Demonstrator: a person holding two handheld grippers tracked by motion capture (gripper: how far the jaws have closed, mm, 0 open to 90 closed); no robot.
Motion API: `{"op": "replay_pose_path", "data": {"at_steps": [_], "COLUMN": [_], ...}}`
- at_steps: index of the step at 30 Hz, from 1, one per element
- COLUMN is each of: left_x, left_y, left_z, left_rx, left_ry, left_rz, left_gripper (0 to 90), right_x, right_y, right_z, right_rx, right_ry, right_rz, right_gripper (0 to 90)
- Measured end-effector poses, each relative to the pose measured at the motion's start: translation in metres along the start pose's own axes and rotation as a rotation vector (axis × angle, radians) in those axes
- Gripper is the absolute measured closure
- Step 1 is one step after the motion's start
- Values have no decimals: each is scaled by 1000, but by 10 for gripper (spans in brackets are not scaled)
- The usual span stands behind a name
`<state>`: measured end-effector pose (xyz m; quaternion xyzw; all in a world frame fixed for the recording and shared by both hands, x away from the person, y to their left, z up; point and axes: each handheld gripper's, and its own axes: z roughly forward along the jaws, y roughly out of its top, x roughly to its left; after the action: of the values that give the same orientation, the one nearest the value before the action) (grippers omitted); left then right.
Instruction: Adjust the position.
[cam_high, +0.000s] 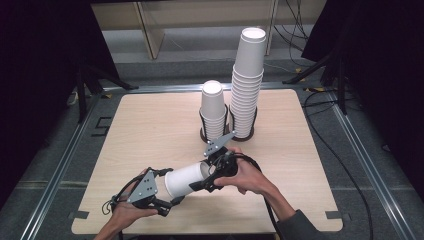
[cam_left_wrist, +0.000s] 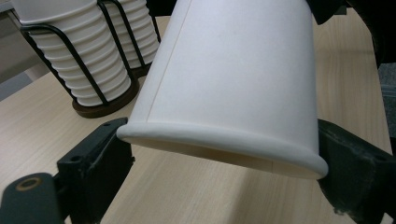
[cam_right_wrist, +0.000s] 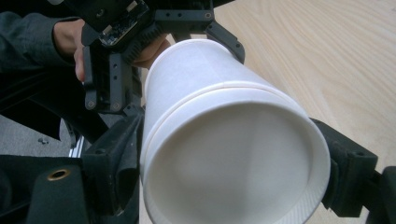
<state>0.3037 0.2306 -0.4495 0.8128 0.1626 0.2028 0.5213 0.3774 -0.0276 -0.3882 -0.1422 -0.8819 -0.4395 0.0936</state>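
**Paper cups held level between both grippers, about to be pulled apart**

Paper cups (cam_high: 184, 179), nested one inside another, hang on their side above the near middle of the table (cam_high: 150, 120). The long axis runs level, from near left to far right; the open rim points near left, the base far right. The left gripper (cam_high: 167, 202) pinches the rim end, its jaws pressing either side of the lip. The right gripper (cam_high: 209, 175) clamps the base end, where the right gripper view shows a seam between two shells. This looks like the separating step. Next, I judge, the hands must draw apart straight along that axis, gently, without crushing the walls. Two cup stacks (cam_high: 232, 100) stand in wire holders farther off.
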Motion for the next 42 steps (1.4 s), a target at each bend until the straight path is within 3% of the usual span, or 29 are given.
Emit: {"op": "replay_pose_path", "data": {"at_steps": [2, 8, 14, 16, 23, 28, 30, 33, 36, 42], "left_x": [0, 2, 3, 6, 8, 7, 7, 6, 4, 2], "left_y": [0, -2, -4, -5, -5, -2, -2, -1, -1, 0], "left_z": [2, 3, 1, -2, -2, -5, -5, -4, -4, -6], "left_rx": [-12, -17, -93, -129, -206, -250, -255, -265, -255, -292], "left_ry": [-9, -32, -12, -17, -45, -43, -29, -3, 3, 7], "left_rz": [-4, -17, -93, -123, -224, -232, -227, -214, -184, -143], "left_gripper": [102, 76, 47, 53, 99, 94, 79, 0, 0, 0], "right_x": [-2, -3, -6, -6, -12, -13, -13, -12, -11, -12], "right_y": [-1, -2, -3, -3, -4, -5, -4, -4, -4, -4], "right_z": [1, -1, -5, -9, -19, -19, -20, -19, -17, -15], "right_rx": [-7, -18, -54, -67, -148, -191, -183, -185, -188, -204], "right_ry": [3, 32, 39, 44, 65, 134, 120, 135, 139, 170], "right_rz": [-26, -10, -2, 32, 43, 76, 65, 63, 55, 60], "right_gripper": [214, 231, 241, 242, 244, 244, 244, 245, 245, 245]}}
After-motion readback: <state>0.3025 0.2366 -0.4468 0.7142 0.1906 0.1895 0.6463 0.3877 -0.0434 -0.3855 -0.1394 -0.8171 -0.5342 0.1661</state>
